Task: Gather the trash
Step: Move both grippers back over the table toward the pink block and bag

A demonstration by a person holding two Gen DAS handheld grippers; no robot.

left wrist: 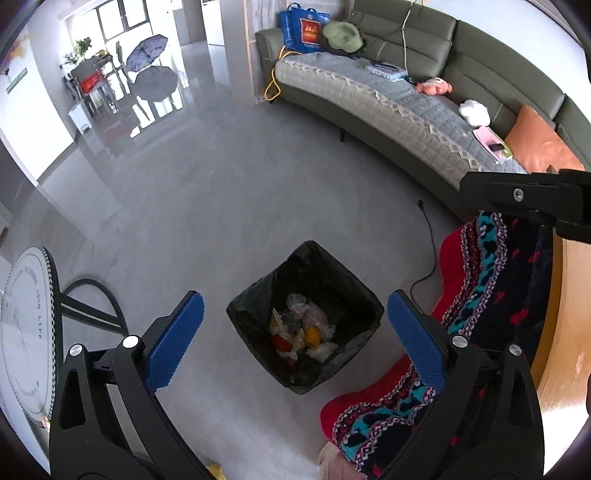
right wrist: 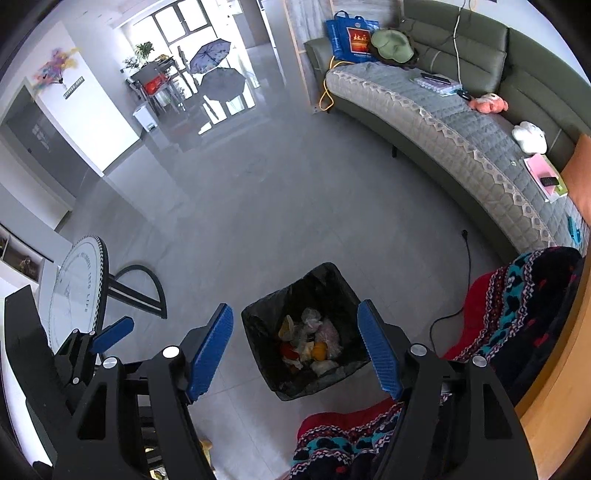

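A grey tiled floor [left wrist: 207, 206] fills most of both views, glossy further back where it runs toward bright windows [right wrist: 177, 22]. On it stands a square trash bin [left wrist: 305, 317] lined with a black bag, holding crumpled white wrappers, something orange and something red. The left gripper [left wrist: 295, 334] hangs over the bin with its 2 blue fingers [left wrist: 173, 343] spread wide and nothing between them; the right gripper [right wrist: 295, 349] is likewise above the bin, fingers apart and empty. A long olive green sofa [left wrist: 424, 33] curves along the right, its seat covered by a grey quilted mat [left wrist: 369, 99], with a blue shopping bag [left wrist: 301, 29], a green hat, soft toys and an orange cushion [left wrist: 535, 142] on it. A red patterned blanket [left wrist: 491, 280] drapes over a wooden surface [left wrist: 569, 314] just beside the bin. At left stands a round white table [right wrist: 79, 288]; 2 open umbrellas [right wrist: 218, 70] rest on the floor far back
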